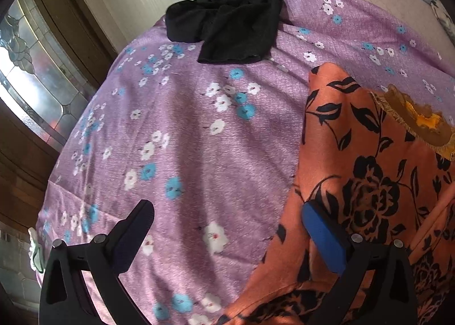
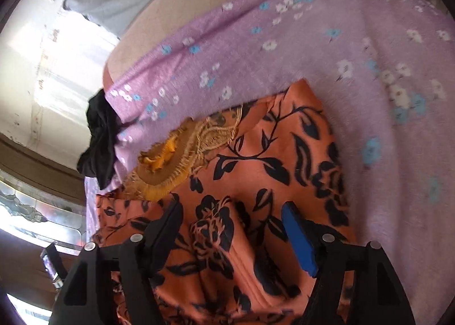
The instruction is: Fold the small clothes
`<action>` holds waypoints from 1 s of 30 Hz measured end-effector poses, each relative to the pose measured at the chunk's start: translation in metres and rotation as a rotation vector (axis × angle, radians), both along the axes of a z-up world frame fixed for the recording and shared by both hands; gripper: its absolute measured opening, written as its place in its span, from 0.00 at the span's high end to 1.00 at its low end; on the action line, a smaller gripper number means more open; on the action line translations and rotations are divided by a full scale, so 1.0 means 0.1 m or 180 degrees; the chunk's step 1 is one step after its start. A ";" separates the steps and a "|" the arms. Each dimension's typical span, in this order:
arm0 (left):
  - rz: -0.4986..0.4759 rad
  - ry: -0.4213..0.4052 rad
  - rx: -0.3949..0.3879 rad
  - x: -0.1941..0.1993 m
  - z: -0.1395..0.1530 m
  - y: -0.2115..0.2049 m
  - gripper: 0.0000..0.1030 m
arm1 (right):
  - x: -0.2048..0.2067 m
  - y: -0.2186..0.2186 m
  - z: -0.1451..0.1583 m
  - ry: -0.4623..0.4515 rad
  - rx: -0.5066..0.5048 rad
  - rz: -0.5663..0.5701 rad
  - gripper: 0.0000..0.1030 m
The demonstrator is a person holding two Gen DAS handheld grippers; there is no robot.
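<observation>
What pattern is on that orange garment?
Black leaves and roses on the orange fabric garment, clearest in the right wrist view.

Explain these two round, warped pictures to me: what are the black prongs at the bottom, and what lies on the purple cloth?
No robot here: a person holds a pair of tongs in each hand, each with a wide-angle camera looking along its prongs. One picture is from the left tongs, the other from the right tongs. Both pairs are open and hold nothing. On the purple flowered bedsheet lie an orange garment with black flowers and a crumpled black garment. The right tongs sit over a fold of the orange one.
</observation>
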State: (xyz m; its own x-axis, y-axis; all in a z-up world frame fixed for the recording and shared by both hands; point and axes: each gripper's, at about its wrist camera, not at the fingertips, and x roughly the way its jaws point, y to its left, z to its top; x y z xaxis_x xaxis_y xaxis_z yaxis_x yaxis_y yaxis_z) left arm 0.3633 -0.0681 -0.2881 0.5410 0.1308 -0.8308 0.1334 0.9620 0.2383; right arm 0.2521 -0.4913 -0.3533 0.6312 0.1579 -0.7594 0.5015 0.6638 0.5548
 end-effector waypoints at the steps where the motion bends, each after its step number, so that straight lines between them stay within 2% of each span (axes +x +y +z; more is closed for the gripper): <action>1: 0.0006 -0.0013 -0.0010 0.04 -0.01 -0.03 0.00 | 0.09 0.05 -0.03 0.0076 -0.0054 0.0111 0.67; 2: 0.0010 -0.0032 -0.0041 0.07 -0.02 -0.05 0.00 | 0.18 0.11 -0.05 0.0203 -0.0148 0.0215 0.77; 4: 0.0027 0.0008 -0.0214 0.14 -0.06 -0.06 0.02 | 0.25 0.20 0.01 0.0307 -0.0430 0.0265 0.90; 6: 0.0071 0.0116 -0.0336 0.20 -0.10 -0.04 0.11 | 0.25 0.25 0.23 0.0189 -0.0627 0.0294 0.95; 8: 0.0108 0.0150 -0.0420 0.23 -0.12 -0.03 0.14 | 0.13 0.25 0.64 -0.0273 -0.0778 0.0182 0.97; 9: 0.0107 0.0140 -0.0421 0.23 -0.11 -0.04 0.18 | 0.05 0.23 0.82 -0.0524 -0.0819 0.0122 0.97; 10: 0.0090 0.0139 -0.0426 0.22 -0.10 -0.05 0.21 | -0.07 0.19 1.04 -0.0859 -0.0855 0.0033 0.97; 12: 0.0060 0.0163 -0.0471 0.20 -0.08 -0.06 0.38 | -0.29 0.09 1.35 -0.1243 -0.0975 -0.0213 0.97; 13: 0.0056 0.0183 -0.0494 0.18 -0.05 -0.05 0.45 | -0.34 0.05 1.41 -0.1256 -0.1028 -0.0280 0.97; 14: 0.0060 0.0191 -0.0536 0.16 -0.02 -0.05 0.59 | -0.37 0.03 1.43 -0.1176 -0.1095 -0.0287 0.97; 15: 0.0072 0.0181 -0.0593 0.14 0.04 -0.03 0.66 | -0.36 0.02 1.40 -0.1067 -0.1095 -0.0232 0.93; 17: 0.0072 0.0133 -0.0767 0.11 0.15 0.04 0.66 | -0.32 0.07 1.20 -0.0773 -0.0833 -0.0017 0.93; 19: 0.0059 0.0056 -0.1120 0.07 0.30 0.14 0.65 | -0.27 0.17 0.96 -0.0455 -0.0509 0.0240 0.93; 20: 0.0059 0.0049 -0.1239 0.06 0.34 0.17 0.59 | -0.26 0.22 0.85 -0.0361 -0.0406 0.0310 0.93; 21: 0.0069 0.0035 -0.1337 0.03 0.39 0.20 0.49 | -0.27 0.24 0.75 -0.0309 -0.0340 0.0301 0.93; 22: 0.0076 0.0007 -0.1355 0.02 0.42 0.20 0.43 | -0.28 0.21 0.65 -0.0255 -0.0334 0.0274 0.93; 24: 0.0104 -0.0057 -0.1191 -0.01 0.45 0.18 0.28 | -0.22 0.17 0.48 -0.0037 -0.0376 0.0196 0.93; 25: 0.0171 -0.0067 -0.0954 0.00 0.43 0.17 0.25 | -0.19 0.15 0.44 0.0024 -0.0388 0.0179 0.93; 28: 0.0317 -0.0117 -0.0558 0.03 0.35 0.16 0.24 | -0.04 0.12 0.33 0.0205 -0.0627 0.0195 0.93; 29: 0.0332 -0.0099 -0.0502 0.04 0.34 0.15 0.24 | 0.02 0.10 0.30 0.0229 -0.0628 0.0242 0.93; 30: 0.0305 -0.0091 -0.0553 0.03 0.35 0.15 0.24 | 0.07 0.08 0.27 0.0203 -0.0545 0.0268 0.93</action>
